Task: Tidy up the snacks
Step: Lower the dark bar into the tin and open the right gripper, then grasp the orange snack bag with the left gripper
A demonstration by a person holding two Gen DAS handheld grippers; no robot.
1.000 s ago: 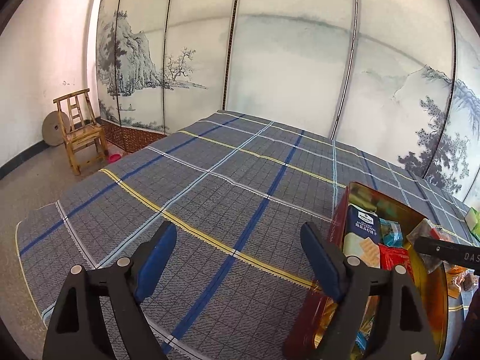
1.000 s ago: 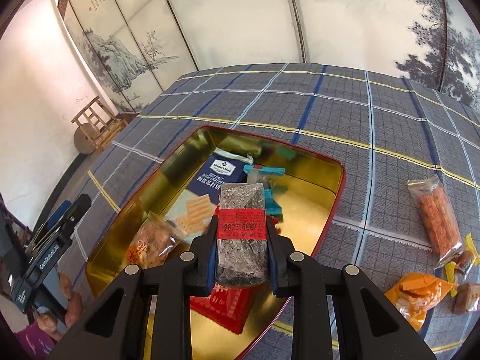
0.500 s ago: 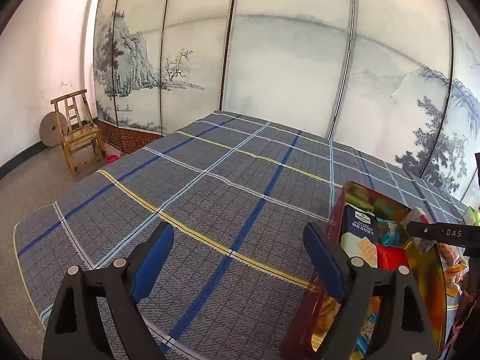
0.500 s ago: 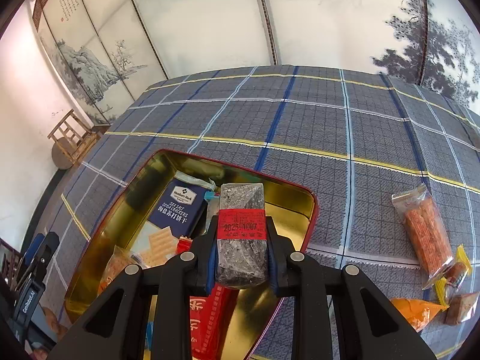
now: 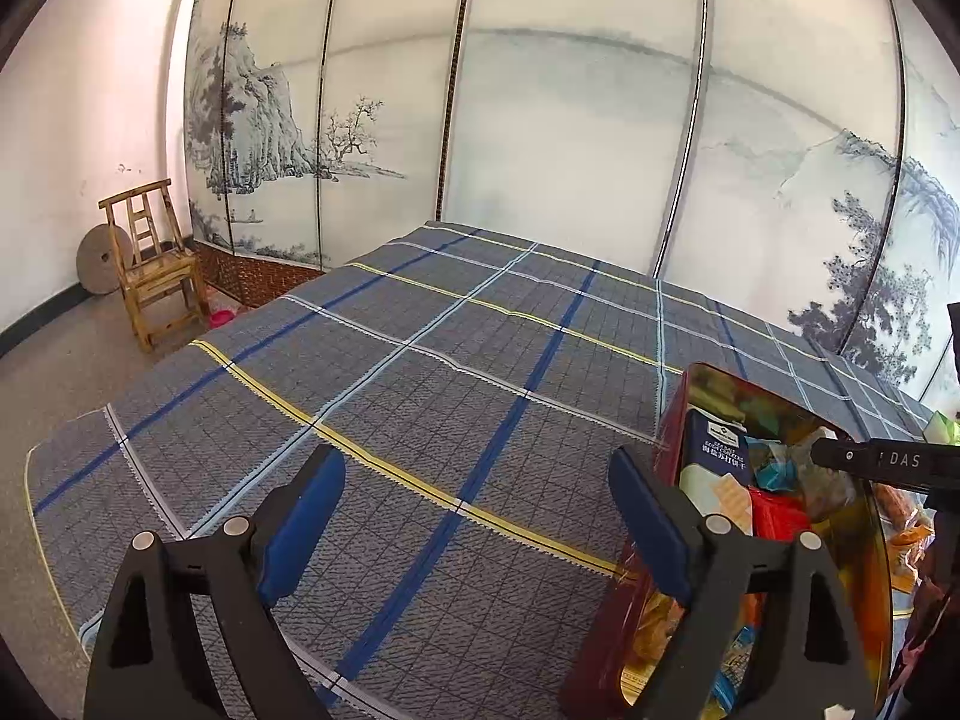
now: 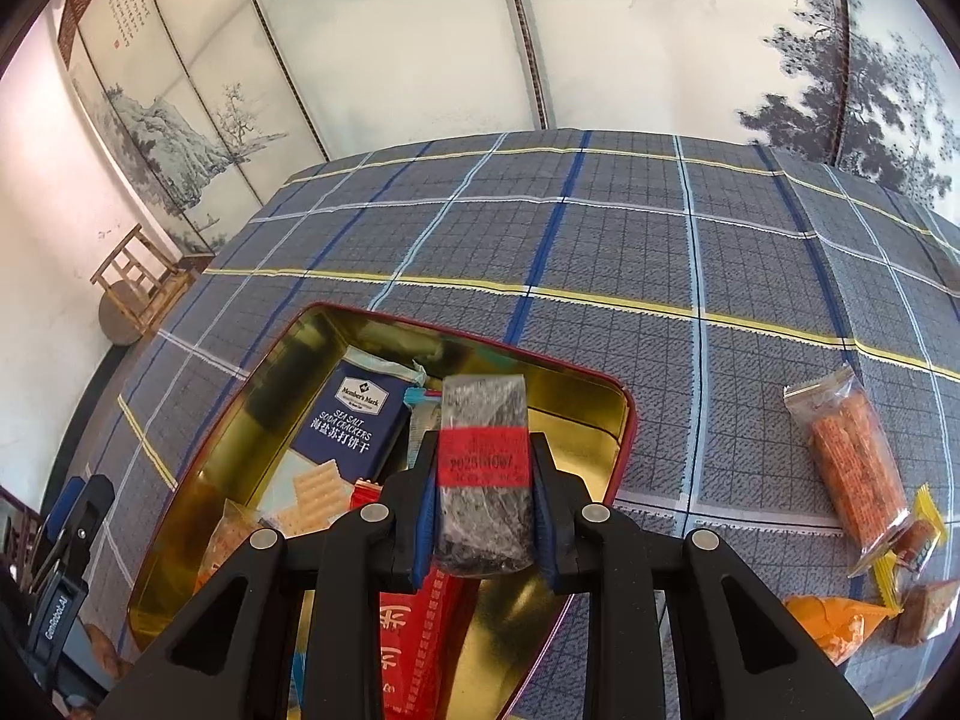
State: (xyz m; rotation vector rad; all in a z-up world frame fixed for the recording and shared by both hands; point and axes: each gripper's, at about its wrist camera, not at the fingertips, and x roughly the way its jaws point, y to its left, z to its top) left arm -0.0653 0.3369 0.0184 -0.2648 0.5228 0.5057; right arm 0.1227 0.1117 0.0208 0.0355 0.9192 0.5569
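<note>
A grey seaweed packet with a red label (image 6: 483, 474) is clamped between the pads of the right gripper (image 6: 485, 480), above the gold tin (image 6: 591, 414) with the soda cracker box (image 6: 351, 417). The left gripper (image 5: 477, 516) stands wide apart over the plaid cloth (image 5: 420, 372), holding nothing.

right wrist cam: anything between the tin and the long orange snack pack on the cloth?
Nothing. In the right wrist view only bare plaid cloth lies between the tin and the orange snack pack; the other loose packets sit nearer the camera.
</note>
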